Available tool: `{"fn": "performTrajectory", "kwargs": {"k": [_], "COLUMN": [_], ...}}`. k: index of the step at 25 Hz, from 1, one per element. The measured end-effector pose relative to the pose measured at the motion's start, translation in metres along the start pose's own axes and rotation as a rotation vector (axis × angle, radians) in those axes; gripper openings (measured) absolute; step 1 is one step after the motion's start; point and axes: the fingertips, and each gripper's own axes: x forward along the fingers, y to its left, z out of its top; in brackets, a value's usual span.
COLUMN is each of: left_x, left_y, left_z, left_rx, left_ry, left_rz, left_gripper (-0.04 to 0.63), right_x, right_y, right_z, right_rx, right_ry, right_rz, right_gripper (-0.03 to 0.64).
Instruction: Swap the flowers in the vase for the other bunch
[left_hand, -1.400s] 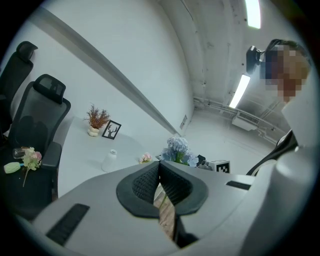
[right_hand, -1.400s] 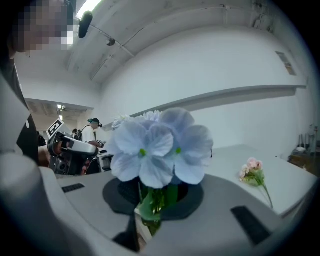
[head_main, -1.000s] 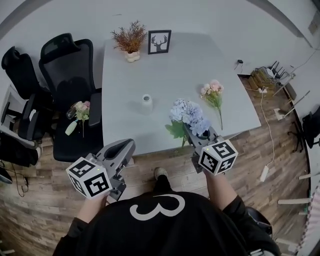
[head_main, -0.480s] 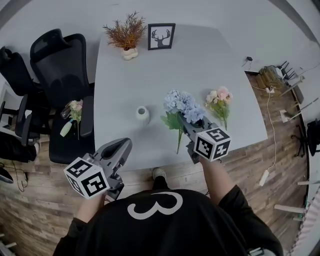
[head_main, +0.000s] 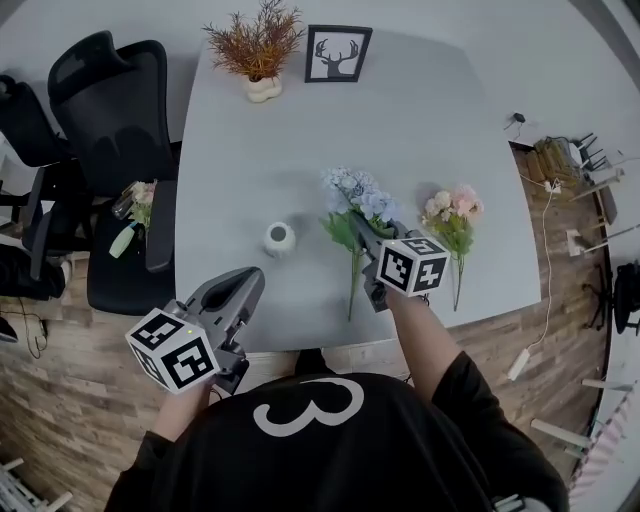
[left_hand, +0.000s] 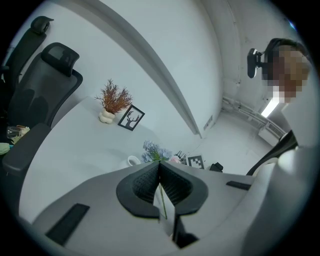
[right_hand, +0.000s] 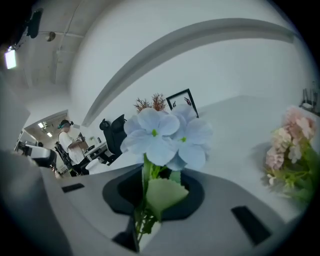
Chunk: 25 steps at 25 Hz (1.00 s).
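Observation:
My right gripper (head_main: 365, 243) is shut on the stems of the blue hydrangea bunch (head_main: 355, 195), held above the grey table (head_main: 250, 150). In the right gripper view the blue blooms (right_hand: 165, 137) fill the space just past the jaws. The small white vase (head_main: 279, 238) stands to the left of that bunch, and no flowers show in it. A pink bunch (head_main: 455, 215) lies on the table to the right. My left gripper (head_main: 250, 275) hovers at the table's front edge, below the vase. Its jaws (left_hand: 160, 164) meet at the tips with nothing held.
At the table's far end stand a dried plant in a white pot (head_main: 255, 50) and a framed deer picture (head_main: 338, 53). Black office chairs (head_main: 110, 120) crowd the left side, one with a small bouquet (head_main: 135, 200) on it. Cables lie on the wooden floor (head_main: 540, 300) at right.
My right gripper has carried the blue bunch left, away from the pink bunch and further over the table. My left gripper has come forward to the table's front edge.

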Motion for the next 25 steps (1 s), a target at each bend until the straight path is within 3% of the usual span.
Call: {"fn": "performTrajectory", "kwargs": {"k": [8, 13, 20, 25], "left_x": [0.020, 0.026, 0.006, -0.020], "left_y": [0.016, 0.016, 0.009, -0.003], "left_z": [0.002, 0.001, -0.004, -0.008], "left_rx": [-0.020, -0.017, -0.026, -0.015], "left_ry": [-0.012, -0.018, -0.035, -0.043], "left_rz": [0.031, 0.029, 0.044, 0.042], "left_gripper": [0.011, 0.012, 0.012, 0.011], "right_x": [0.036, 0.045, 0.031, 0.006], "right_y": [-0.023, -0.026, -0.023, -0.014], "right_z": [-0.022, -0.028, -0.020, -0.006], "right_rx": [0.072, 0.038, 0.021, 0.069], "right_ry": [0.081, 0.106, 0.066, -0.042], "right_rz": [-0.009, -0.032, -0.096, -0.118], "right_gripper": [0.078, 0.102, 0.343, 0.422]}}
